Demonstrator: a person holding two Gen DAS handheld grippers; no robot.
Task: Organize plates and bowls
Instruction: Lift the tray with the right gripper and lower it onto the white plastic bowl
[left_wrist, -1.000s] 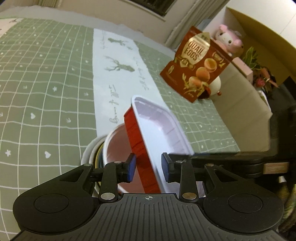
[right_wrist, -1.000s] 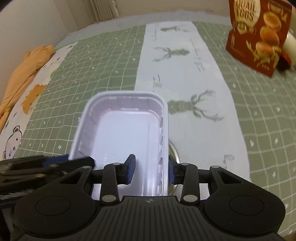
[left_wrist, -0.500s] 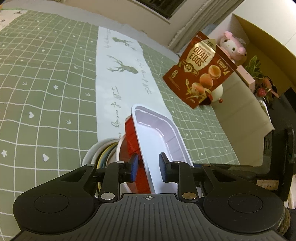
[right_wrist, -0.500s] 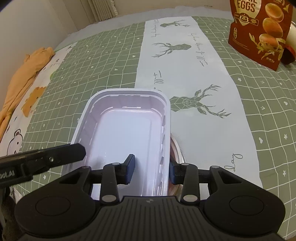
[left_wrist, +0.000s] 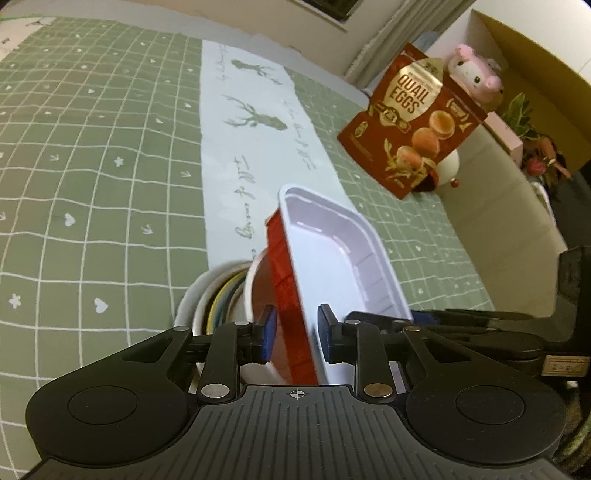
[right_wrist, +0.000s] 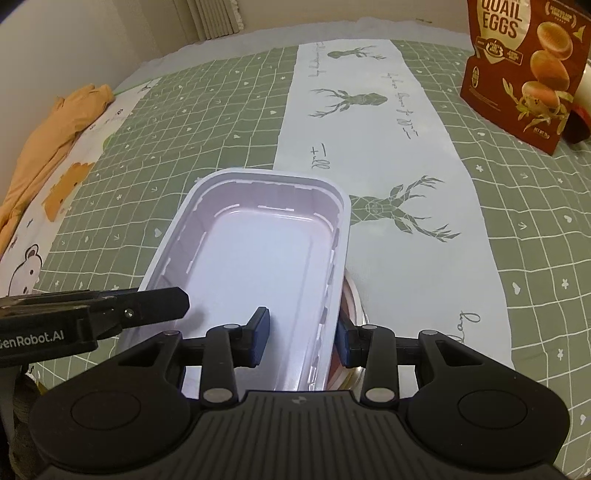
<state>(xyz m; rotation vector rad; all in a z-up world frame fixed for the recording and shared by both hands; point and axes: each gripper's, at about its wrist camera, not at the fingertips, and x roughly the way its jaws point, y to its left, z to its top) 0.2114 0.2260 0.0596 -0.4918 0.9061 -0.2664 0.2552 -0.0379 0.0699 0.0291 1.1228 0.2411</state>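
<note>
A rectangular tray, red outside and white inside, hangs tilted over a stack of round bowls on the green checked cloth. My left gripper is shut on the tray's left long wall, one pad on the red outside and one on the white inside. My right gripper is shut on the opposite long wall. A left finger shows at the tray's left edge in the right wrist view. Only the bowls' rim peeks out beside the tray there.
A red "Quail Eggs" pouch stands at the back right on the cloth, with a white round object behind it. A pink plush toy and a plant sit beyond the table edge. An orange garment lies at the far left.
The left jaws have narrowed onto the tray's left wall. The tray and the right gripper have stayed almost where they were.
</note>
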